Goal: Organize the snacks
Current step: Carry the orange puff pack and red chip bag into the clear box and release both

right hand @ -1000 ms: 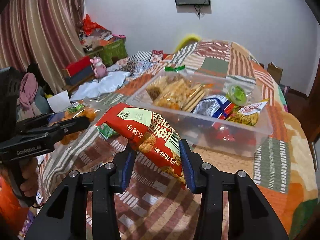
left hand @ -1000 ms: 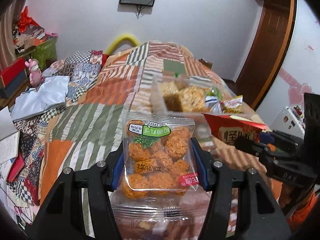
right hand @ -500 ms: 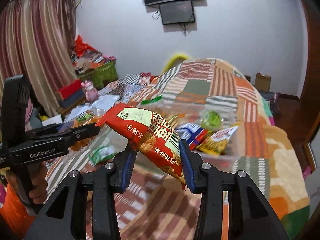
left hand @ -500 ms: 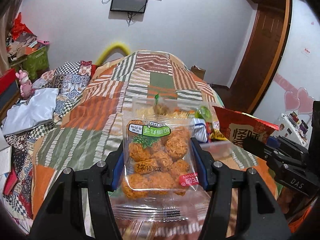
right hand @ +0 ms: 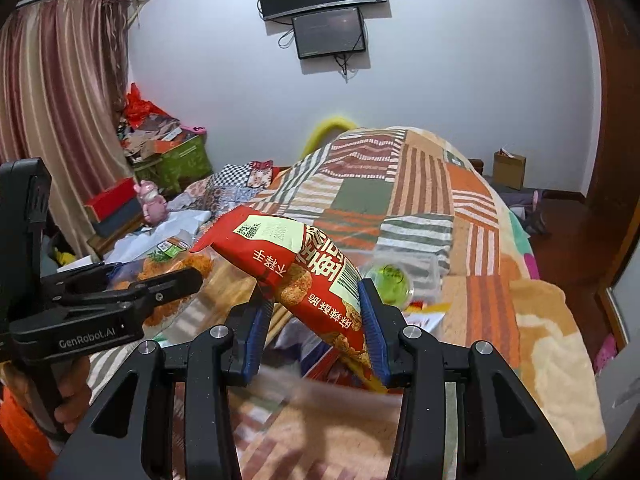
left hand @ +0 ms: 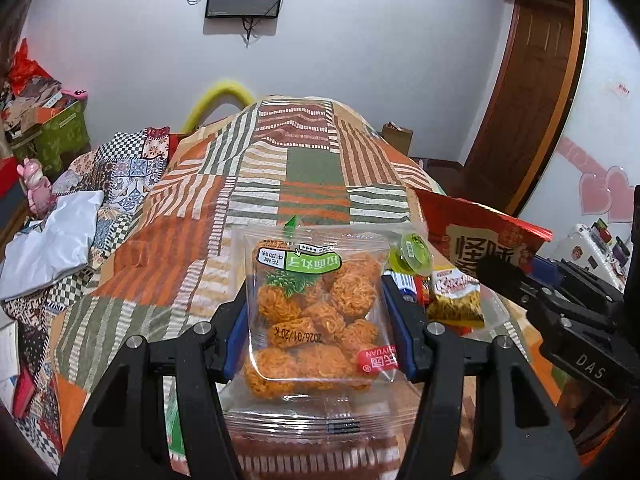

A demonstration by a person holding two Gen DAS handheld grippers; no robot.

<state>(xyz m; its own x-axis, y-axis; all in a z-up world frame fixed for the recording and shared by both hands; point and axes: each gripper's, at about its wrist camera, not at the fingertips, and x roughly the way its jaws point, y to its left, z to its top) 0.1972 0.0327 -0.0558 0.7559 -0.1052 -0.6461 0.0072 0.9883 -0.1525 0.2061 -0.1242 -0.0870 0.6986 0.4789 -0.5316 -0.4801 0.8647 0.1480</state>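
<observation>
My left hand-held gripper (left hand: 320, 320) clamps clear crinkly bag (left hand: 318, 316) of orange noodle balls; right hand-held gripper (right hand: 316, 324) clamps glossy red packet (right hand: 296, 268). Both over clear bin (right hand: 430, 272): green cup (right hand: 390, 278), yellow pouch (left hand: 456, 298). Beyond, patchwork bed (left hand: 308, 176).

A bed (left hand: 304, 168) under a patchwork quilt carries a clear snack bin (right hand: 430, 270) and crumpled white cloth (left hand: 52, 236).
</observation>
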